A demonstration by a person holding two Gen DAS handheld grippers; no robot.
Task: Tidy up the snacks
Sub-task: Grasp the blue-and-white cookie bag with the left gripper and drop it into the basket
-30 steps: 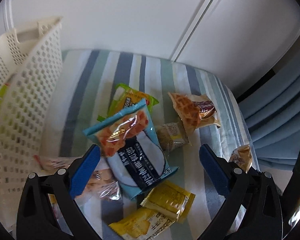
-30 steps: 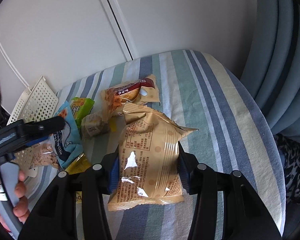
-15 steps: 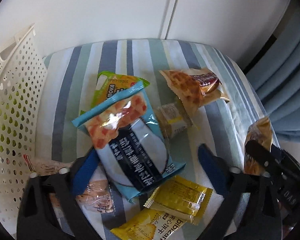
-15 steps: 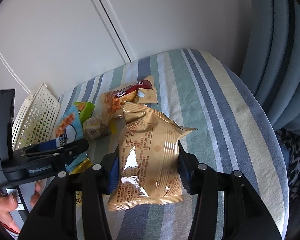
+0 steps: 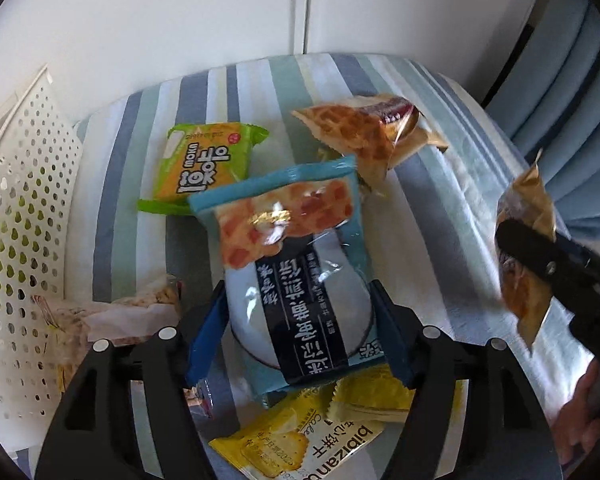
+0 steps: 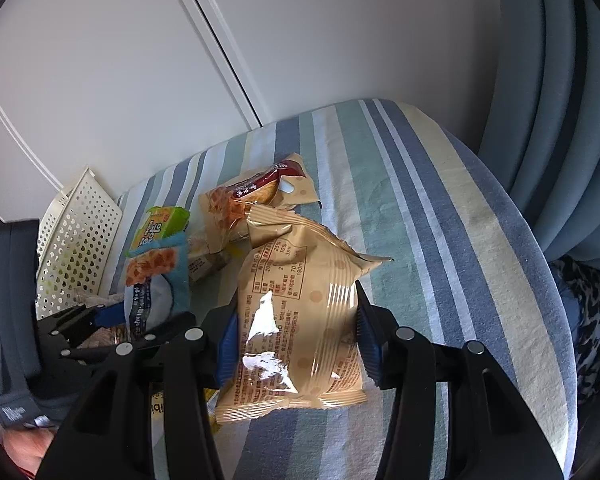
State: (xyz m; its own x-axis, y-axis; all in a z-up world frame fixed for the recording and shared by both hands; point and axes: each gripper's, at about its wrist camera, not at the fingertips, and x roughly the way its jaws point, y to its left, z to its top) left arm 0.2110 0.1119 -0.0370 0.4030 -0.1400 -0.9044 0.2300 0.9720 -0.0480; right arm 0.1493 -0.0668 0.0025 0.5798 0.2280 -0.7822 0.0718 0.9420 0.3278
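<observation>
between left gripper [image 5: 298,334] fingers, blue packet [image 5: 296,264]

A striped tablecloth [image 6: 440,216] in blue, green, cream and white fills the middle and lower frame. White cabinet doors [image 6: 100,72] span the top; blue curtain folds [image 6: 552,100] hang at right.

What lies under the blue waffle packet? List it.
Under the blue waffle packet, held in the left gripper: two yellow biscuit packets and the green packet's edge. The rest is covered.
</observation>
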